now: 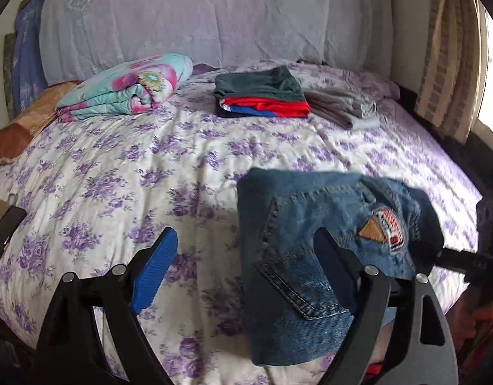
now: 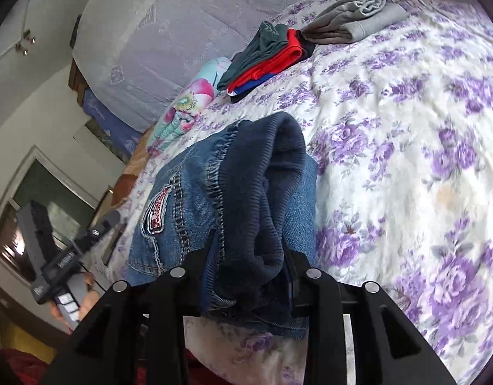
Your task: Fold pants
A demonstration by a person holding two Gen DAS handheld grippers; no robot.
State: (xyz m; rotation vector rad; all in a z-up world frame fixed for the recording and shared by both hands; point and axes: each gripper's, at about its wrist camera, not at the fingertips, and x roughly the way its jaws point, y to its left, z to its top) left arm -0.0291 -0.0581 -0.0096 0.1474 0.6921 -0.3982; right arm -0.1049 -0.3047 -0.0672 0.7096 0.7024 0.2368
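Folded blue denim pants (image 1: 313, 256) with a patch by the pocket hang above the bed's near edge. My left gripper (image 1: 243, 250) is open; its blue-padded left finger (image 1: 156, 269) is clear of the cloth and its right finger lies against the denim. My right gripper (image 2: 246, 247) is shut on the pants' dark ribbed waistband (image 2: 262, 192) and holds them up. The right gripper shows at the right edge of the left wrist view (image 1: 464, 260). The left gripper's body shows at the left of the right wrist view (image 2: 63, 263).
The bed has a white sheet with purple flowers (image 1: 134, 173). At the back lie a rolled floral blanket (image 1: 128, 89), a stack of folded green, red and blue clothes (image 1: 262, 96) and grey folded clothing (image 1: 342, 109). A curtain (image 1: 448, 57) hangs at right.
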